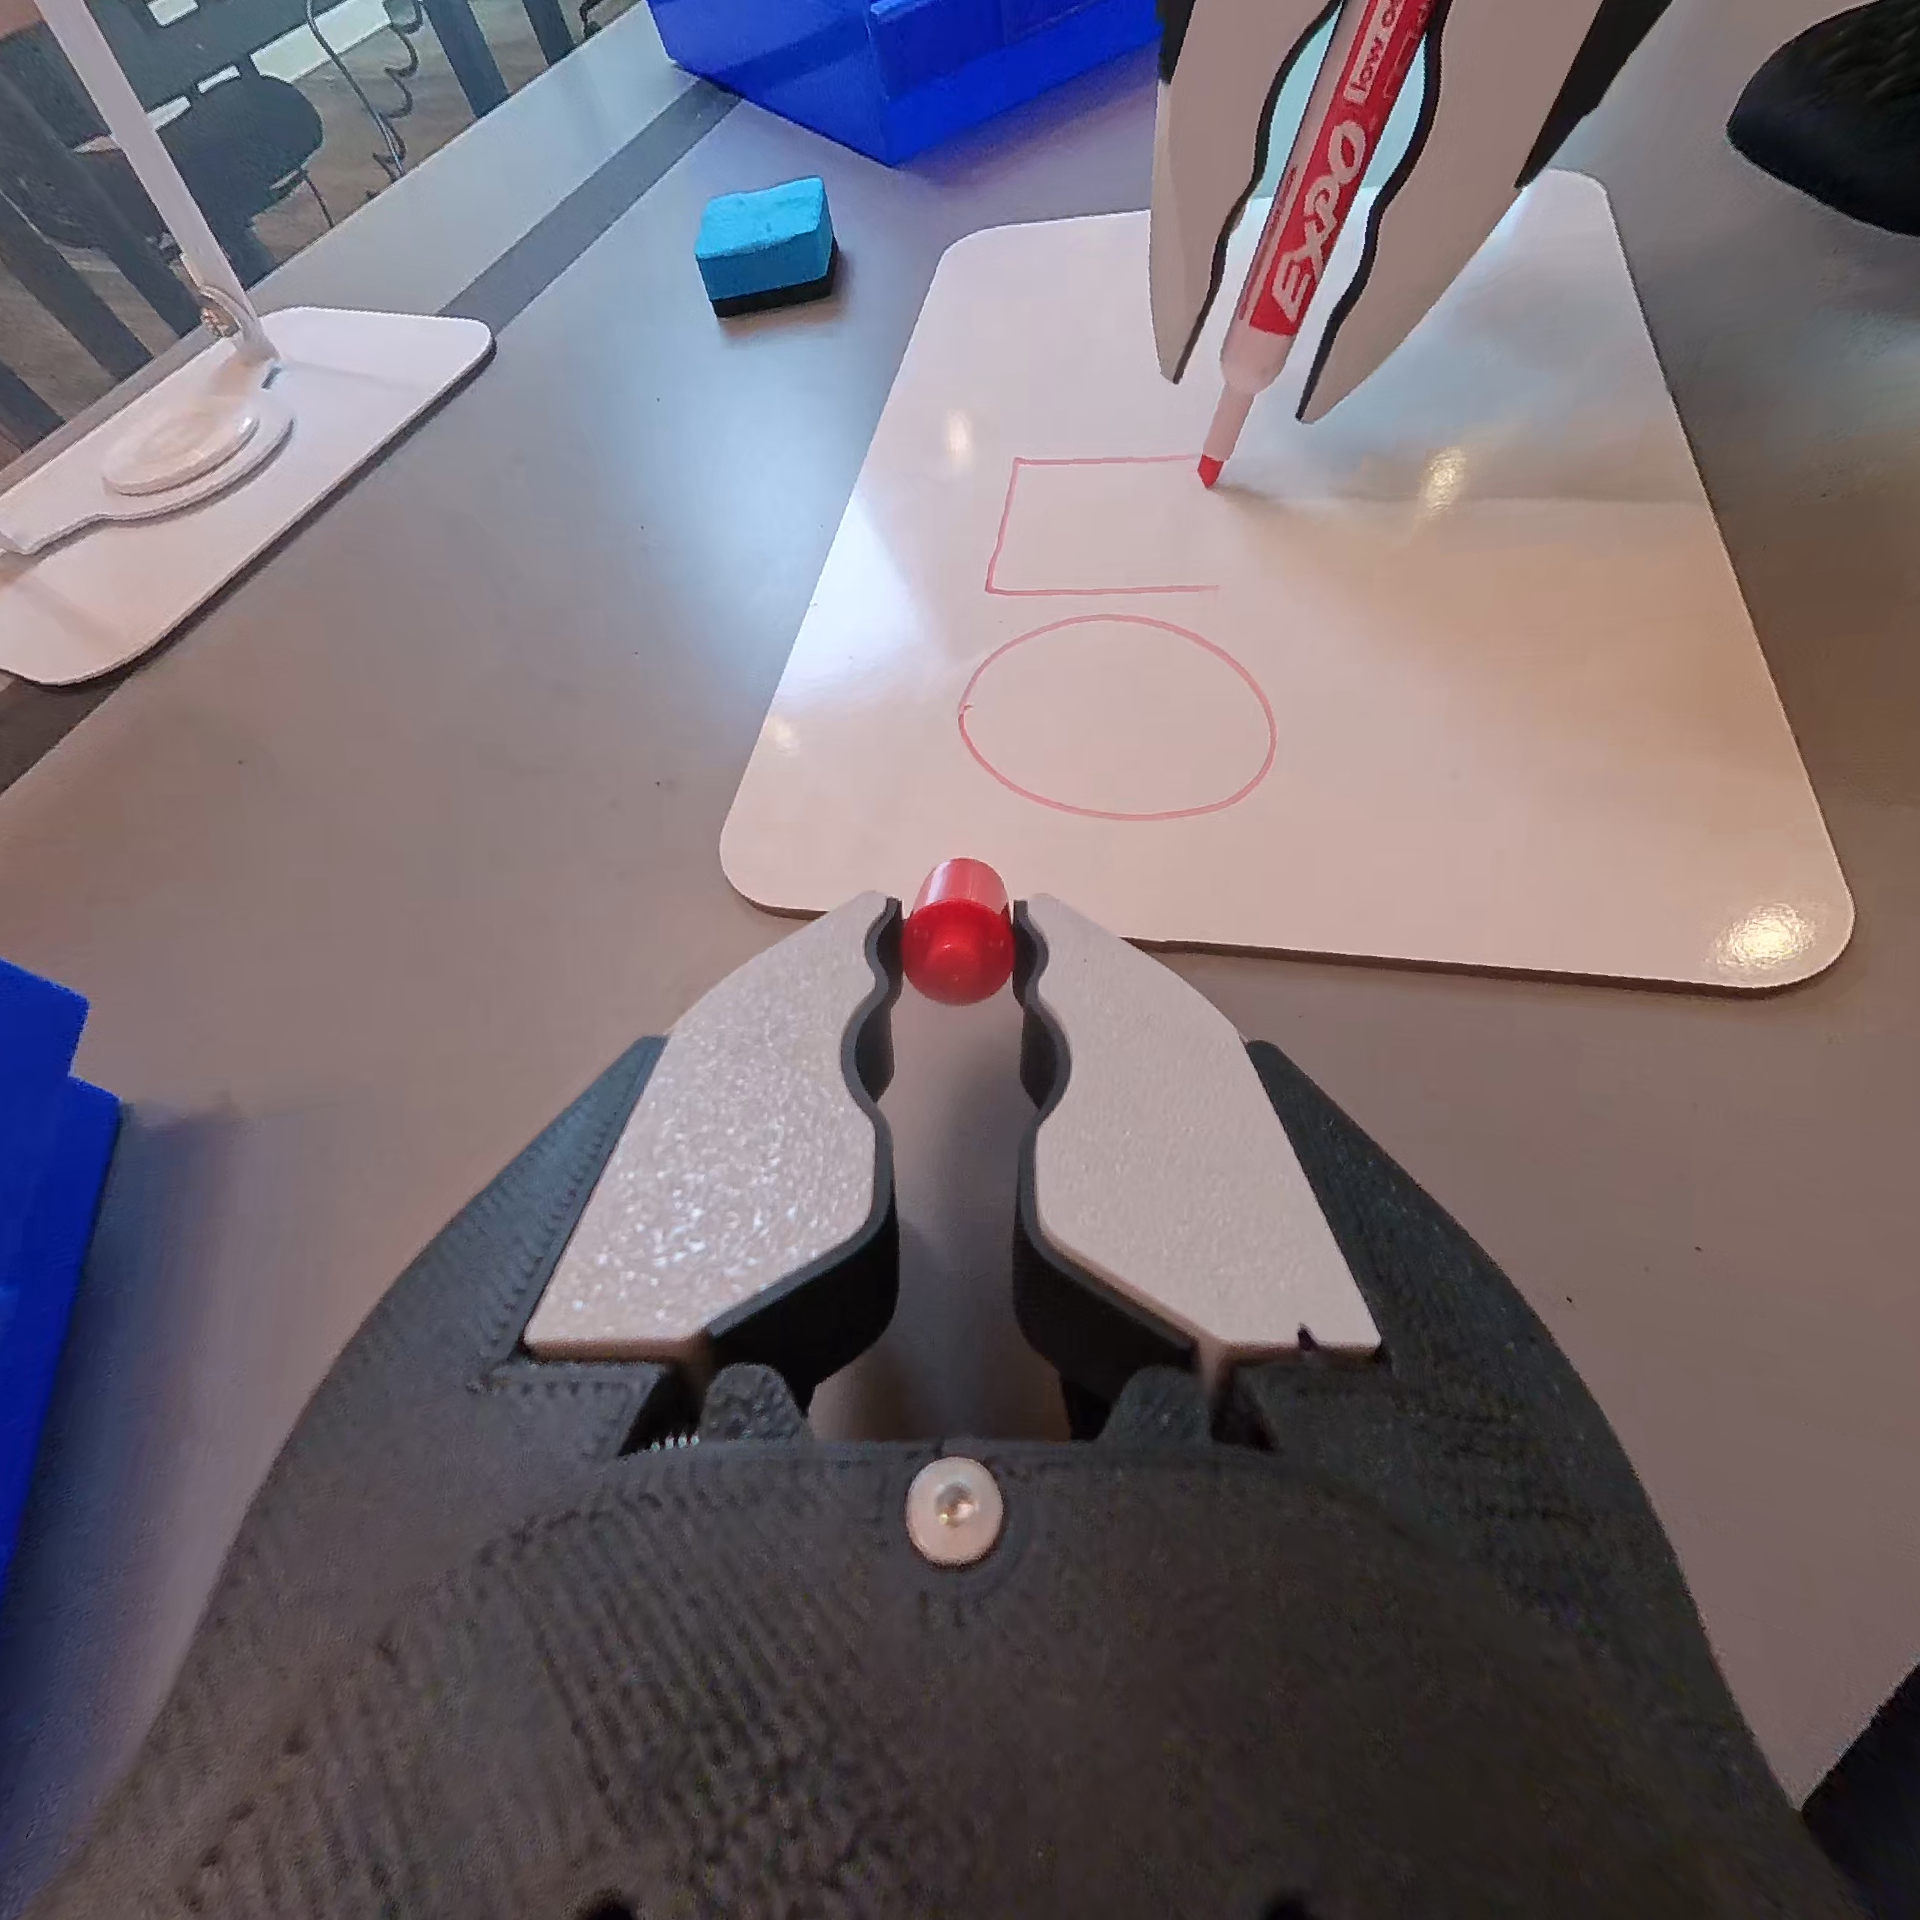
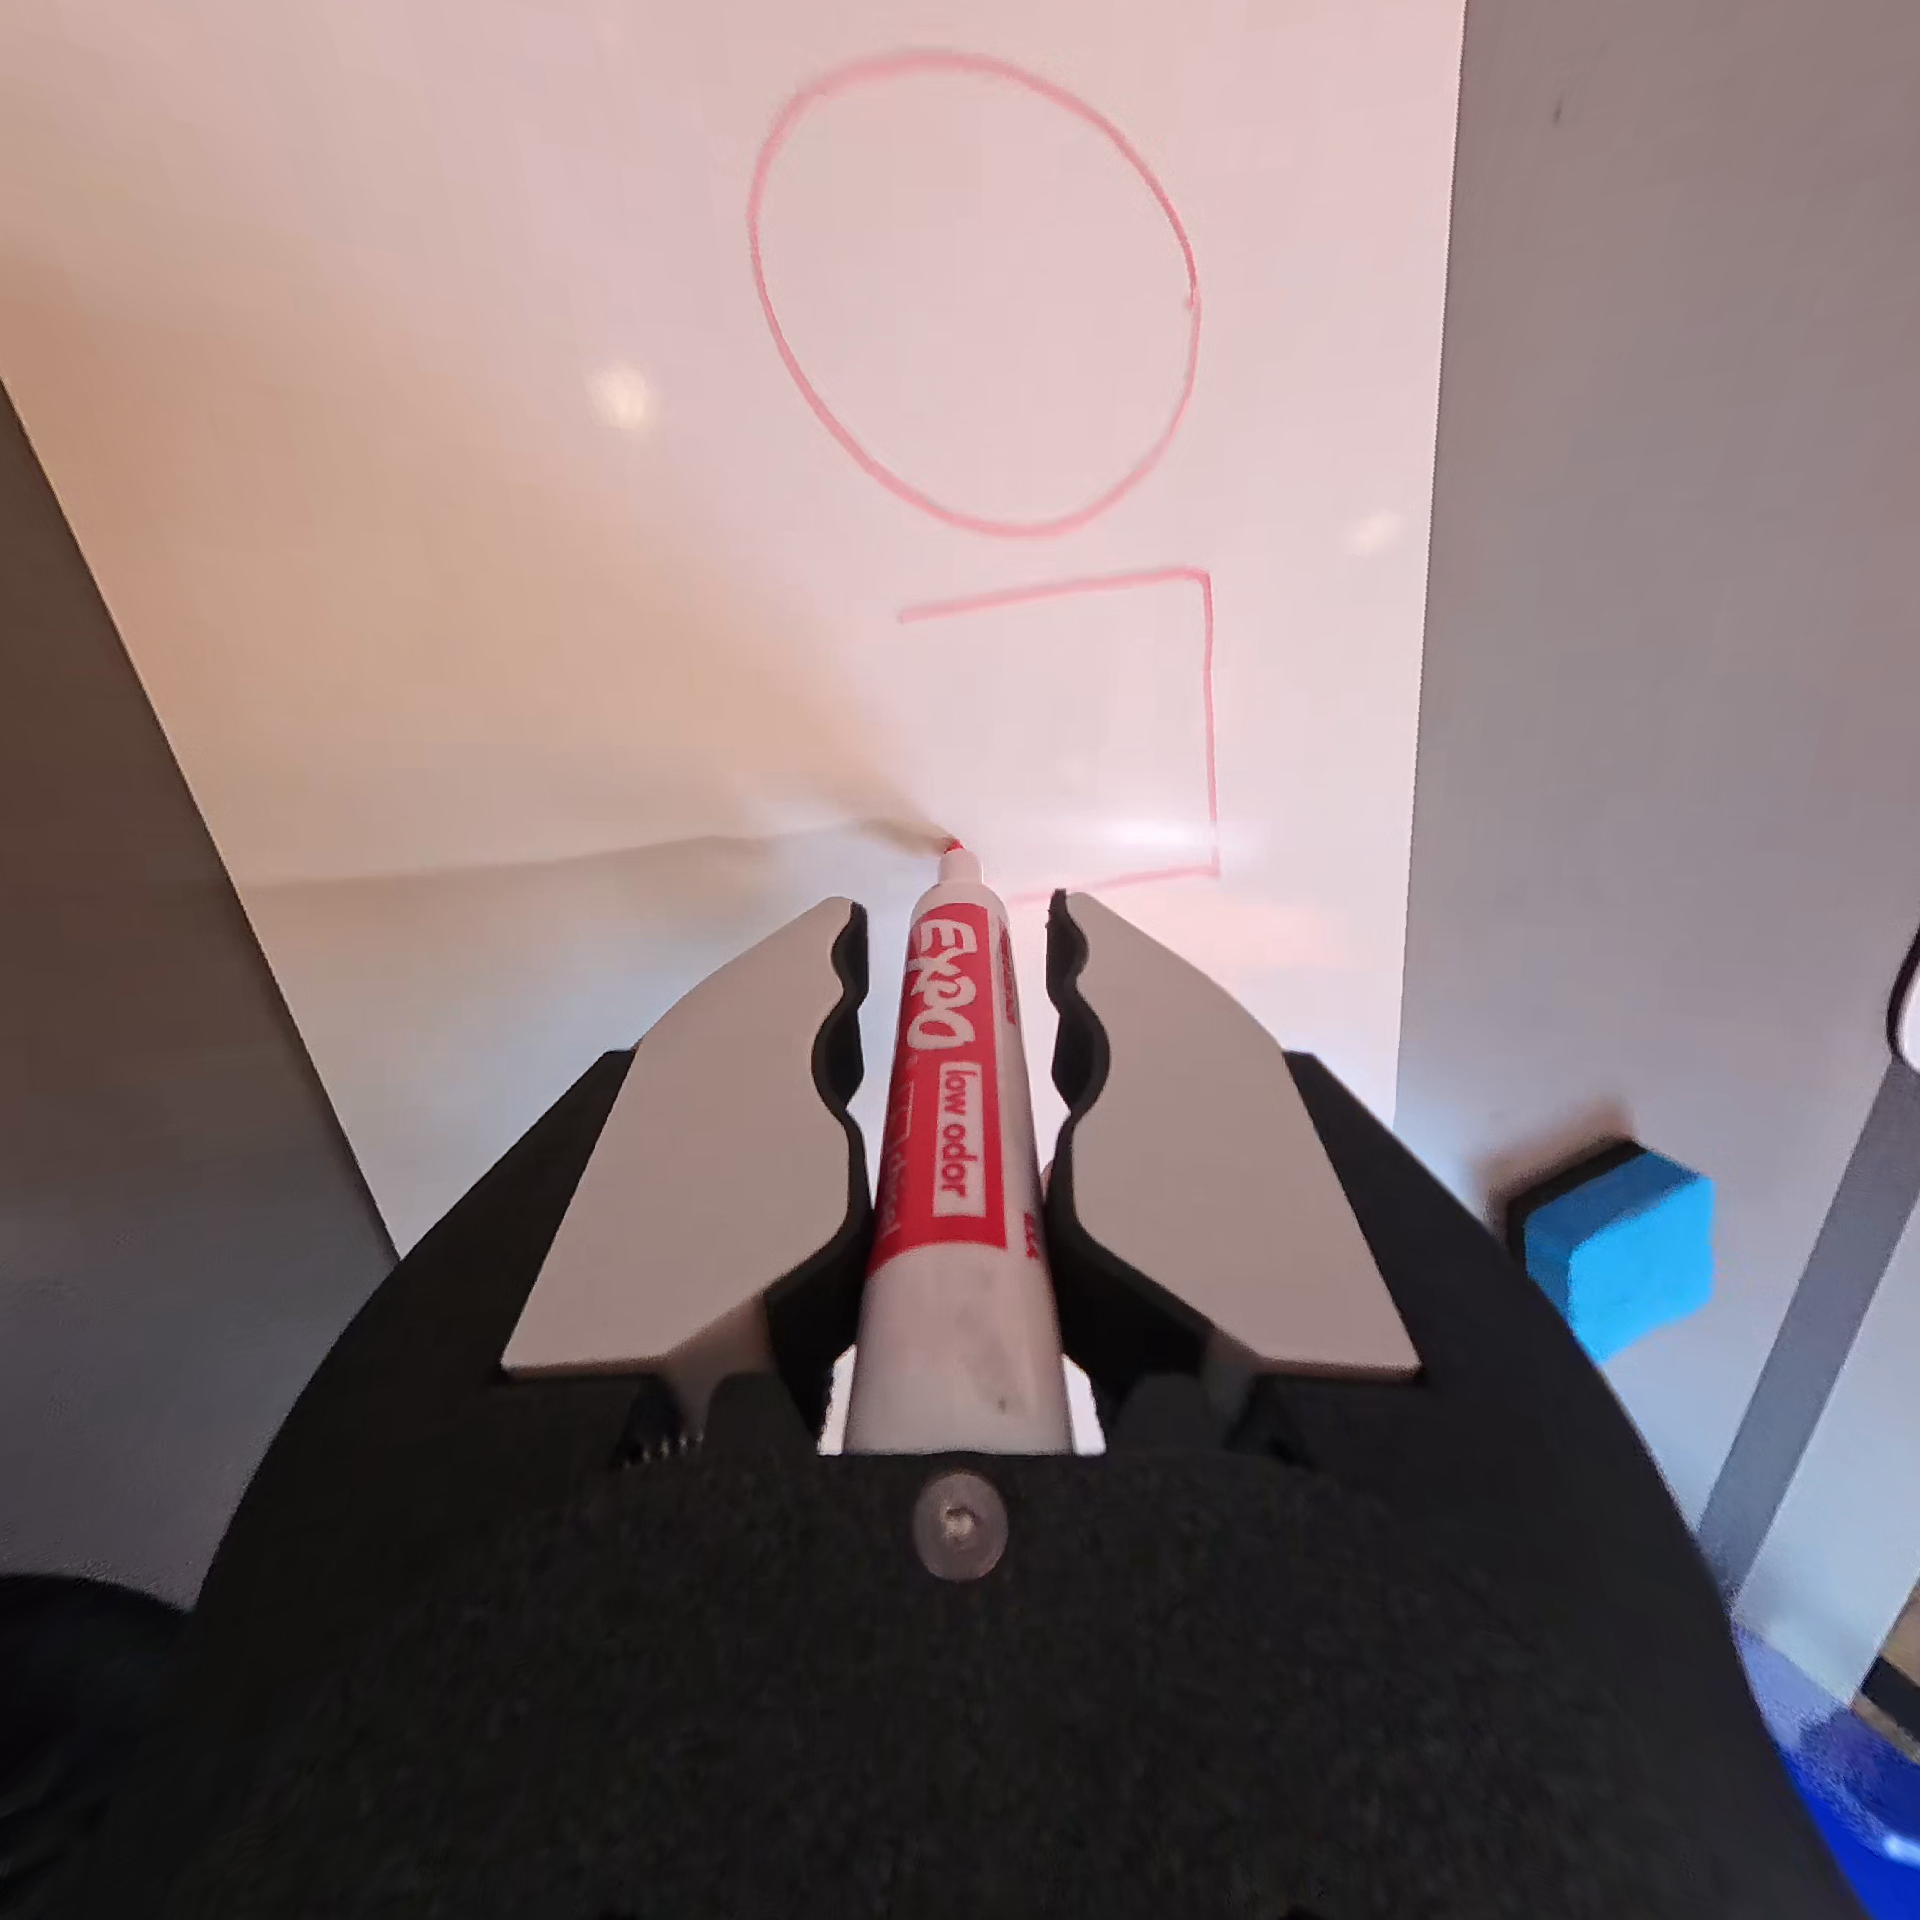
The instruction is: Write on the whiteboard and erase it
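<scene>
The whiteboard (image 1: pixel 1455 727) lies flat on the grey table and bears a red circle (image 1: pixel 1117 717) and a three-sided red square outline (image 1: pixel 1101 525). My right gripper (image 1: pixel 1244 395) stands over the board, shut on a red dry-erase marker (image 1: pixel 1309 229) that runs along its fingers. The marker's tip (image 1: pixel 1208 470) touches the board at the outline's open corner. The right wrist view shows the same gripper (image 2: pixel 954 909), marker (image 2: pixel 940 1091), tip (image 2: pixel 954 847) and board (image 2: pixel 416 416). My left gripper (image 1: pixel 954 914) is shut on the red marker cap (image 1: pixel 956 935) just off the board's near edge.
A blue eraser (image 1: pixel 767 244) lies on the table left of the board's far end; it also shows in the right wrist view (image 2: pixel 1621 1257). A blue bin (image 1: pixel 904 73) stands behind it. A white stand base (image 1: pixel 208 468) is at far left. A blue object (image 1: pixel 42 1195) is at the left edge.
</scene>
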`<state>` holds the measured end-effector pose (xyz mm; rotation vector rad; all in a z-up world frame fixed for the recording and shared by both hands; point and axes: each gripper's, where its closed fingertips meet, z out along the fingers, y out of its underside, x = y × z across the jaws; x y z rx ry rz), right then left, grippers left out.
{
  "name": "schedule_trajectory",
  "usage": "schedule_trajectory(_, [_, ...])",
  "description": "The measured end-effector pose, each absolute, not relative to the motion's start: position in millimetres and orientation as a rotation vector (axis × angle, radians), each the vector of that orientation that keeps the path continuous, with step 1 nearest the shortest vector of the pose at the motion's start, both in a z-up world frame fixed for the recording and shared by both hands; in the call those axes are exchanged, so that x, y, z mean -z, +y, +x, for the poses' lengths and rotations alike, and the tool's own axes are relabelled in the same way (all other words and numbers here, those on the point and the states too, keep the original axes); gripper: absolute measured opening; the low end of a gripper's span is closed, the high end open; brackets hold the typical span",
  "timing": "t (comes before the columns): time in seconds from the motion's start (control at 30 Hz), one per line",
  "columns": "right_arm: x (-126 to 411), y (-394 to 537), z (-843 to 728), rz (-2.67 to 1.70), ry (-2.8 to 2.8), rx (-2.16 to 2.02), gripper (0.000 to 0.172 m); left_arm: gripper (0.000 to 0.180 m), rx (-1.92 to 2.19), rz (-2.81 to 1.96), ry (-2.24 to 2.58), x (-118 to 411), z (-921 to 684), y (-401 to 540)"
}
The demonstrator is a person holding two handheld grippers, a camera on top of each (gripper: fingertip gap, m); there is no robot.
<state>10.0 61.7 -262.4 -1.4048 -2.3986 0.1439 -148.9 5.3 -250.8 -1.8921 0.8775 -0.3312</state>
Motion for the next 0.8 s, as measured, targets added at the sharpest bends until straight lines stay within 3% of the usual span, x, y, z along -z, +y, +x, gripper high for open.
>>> schedule_trajectory(0.3, [260.0, 37.7, -29.5, -1.309, -2.415, -0.292, 0.035, 0.020, 0.346, -1.890, 0.879, 250.4, -148.7, 4.0])
schedule_trajectory(0.47, [240.7, 84.3, -2.6, -1.487, -2.242, -0.318, 0.035, 0.020, 0.351, -1.893, 0.883, 250.9, -148.2, 3.7])
schedule_trajectory(0.8, [256.4, 117.4, 12.7, -1.597, -2.160, -0.311, 0.035, 0.020, 0.336, -1.894, 0.880, 251.3, -148.8, 4.3])
